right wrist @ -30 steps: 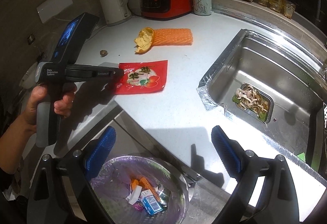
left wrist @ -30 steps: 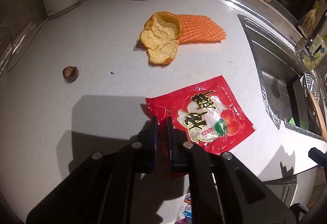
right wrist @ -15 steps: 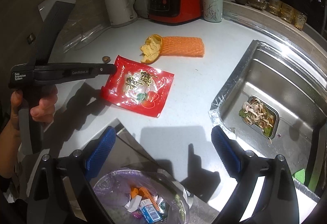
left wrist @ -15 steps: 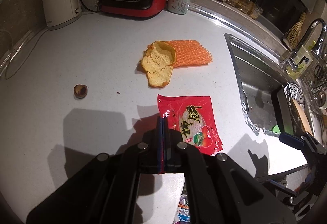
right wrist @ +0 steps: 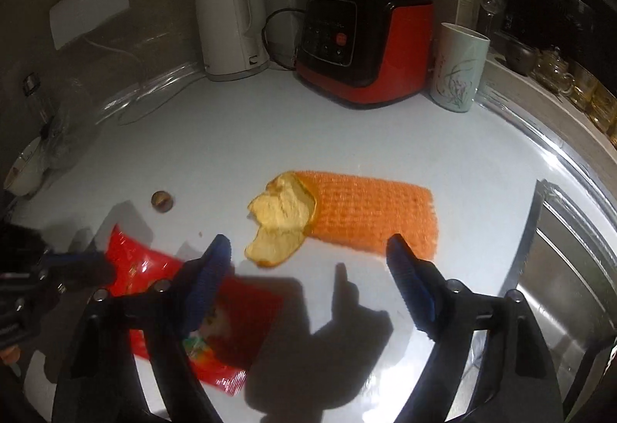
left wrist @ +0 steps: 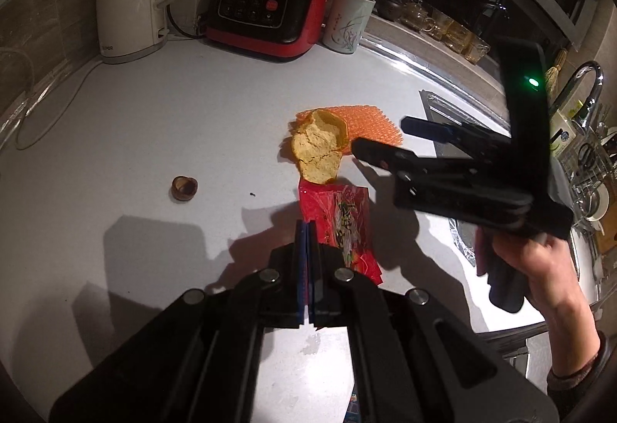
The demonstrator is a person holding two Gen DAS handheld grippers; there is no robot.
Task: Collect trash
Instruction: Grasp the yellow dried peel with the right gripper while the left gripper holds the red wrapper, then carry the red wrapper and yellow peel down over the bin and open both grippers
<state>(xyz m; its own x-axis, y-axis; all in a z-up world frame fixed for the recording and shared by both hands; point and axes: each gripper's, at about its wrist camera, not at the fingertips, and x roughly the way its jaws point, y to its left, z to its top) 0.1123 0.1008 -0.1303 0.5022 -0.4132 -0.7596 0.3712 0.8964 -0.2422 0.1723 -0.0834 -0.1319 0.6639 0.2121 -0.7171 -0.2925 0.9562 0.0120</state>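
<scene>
My left gripper [left wrist: 306,230] is shut on the corner of a red snack wrapper [left wrist: 343,222], holding it lifted above the white counter [left wrist: 154,137]; the wrapper also shows in the right wrist view [right wrist: 239,326]. My right gripper [right wrist: 308,253] is open and empty, hovering just in front of the orange peel [right wrist: 283,218] and the orange foam fruit net [right wrist: 370,214]. The right gripper also shows in the left wrist view [left wrist: 380,137], beside the peel [left wrist: 318,153]. A small brown nut shell [left wrist: 184,187] lies to the left.
A white kettle [right wrist: 231,18], a red and black blender base [right wrist: 362,37] and a patterned cup [right wrist: 459,68] stand at the back. The steel sink [right wrist: 570,268] is to the right. A bowl [right wrist: 23,172] sits at the far left edge.
My right gripper has moved from over the trash bin forward to the peel and net. My left gripper has lifted the red wrapper and turned it edge-on.
</scene>
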